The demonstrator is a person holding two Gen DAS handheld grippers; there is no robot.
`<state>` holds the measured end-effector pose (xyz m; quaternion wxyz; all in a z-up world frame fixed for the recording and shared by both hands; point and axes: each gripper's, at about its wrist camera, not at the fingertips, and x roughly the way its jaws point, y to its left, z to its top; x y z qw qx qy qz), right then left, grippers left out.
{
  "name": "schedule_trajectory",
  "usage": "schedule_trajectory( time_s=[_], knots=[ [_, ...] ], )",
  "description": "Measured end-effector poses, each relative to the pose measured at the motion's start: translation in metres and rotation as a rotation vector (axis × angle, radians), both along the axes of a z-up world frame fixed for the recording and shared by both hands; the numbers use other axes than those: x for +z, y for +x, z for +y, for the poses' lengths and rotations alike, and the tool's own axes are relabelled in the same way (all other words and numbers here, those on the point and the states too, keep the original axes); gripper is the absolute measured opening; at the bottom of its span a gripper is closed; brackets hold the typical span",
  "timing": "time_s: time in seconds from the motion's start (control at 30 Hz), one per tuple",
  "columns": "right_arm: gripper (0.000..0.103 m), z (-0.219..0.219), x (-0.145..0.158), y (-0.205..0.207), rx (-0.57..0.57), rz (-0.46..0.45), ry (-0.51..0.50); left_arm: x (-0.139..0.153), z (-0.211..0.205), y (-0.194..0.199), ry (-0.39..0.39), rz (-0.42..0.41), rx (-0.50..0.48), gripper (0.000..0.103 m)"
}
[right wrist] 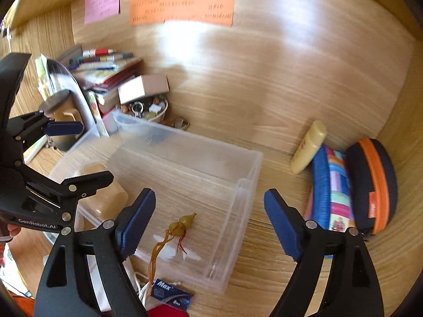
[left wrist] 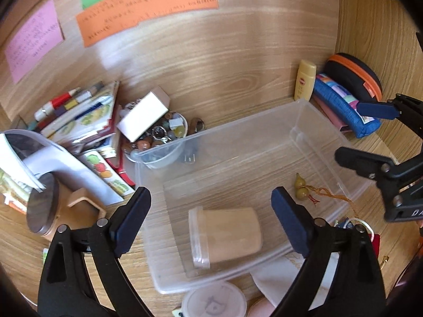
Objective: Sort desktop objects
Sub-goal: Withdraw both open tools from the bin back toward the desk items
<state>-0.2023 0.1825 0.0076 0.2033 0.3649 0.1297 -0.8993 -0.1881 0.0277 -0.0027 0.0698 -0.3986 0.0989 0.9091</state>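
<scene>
A clear plastic bin (left wrist: 312, 111) (right wrist: 253, 158) stands on the wooden desk. In it lie a tan lidded cup (left wrist: 227, 235) (right wrist: 111, 198) on its side and a small yellow gourd charm (left wrist: 301, 187) (right wrist: 182, 224) with an orange tassel over the rim. My left gripper (left wrist: 211, 216) is open above the cup, holding nothing. My right gripper (right wrist: 208, 222) is open above the bin's right end, near the gourd, and is empty. It also shows in the left wrist view (left wrist: 370, 137).
A bowl of beads (left wrist: 158, 137) and stacked books (left wrist: 87, 116) sit back left with a grey lamp base (left wrist: 53, 163). A yellow bottle (right wrist: 309, 150), a blue pouch (right wrist: 330, 185) and an orange-zip case (right wrist: 375, 185) lie at right. A blue Max box (right wrist: 171, 294) lies in front.
</scene>
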Motion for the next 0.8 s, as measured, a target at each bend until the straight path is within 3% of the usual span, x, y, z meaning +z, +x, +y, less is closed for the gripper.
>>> schedule_trajectory(
  time_s=[0.3,0.5,0.8],
  knots=[
    [0.088,0.016,0.026,0.038,-0.022,0.086,-0.045,0.025,-0.020,0.036,0.032,0.076,0.024,0.096],
    [0.100,0.026,0.033,0.064,-0.037,0.141,-0.053,0.034,-0.034,0.060,0.044,0.113,0.062,0.097],
    [0.101,0.038,0.024,0.091,-0.047,0.153,-0.045,0.024,-0.058,0.094,0.089,0.117,0.114,0.100]
  ],
)
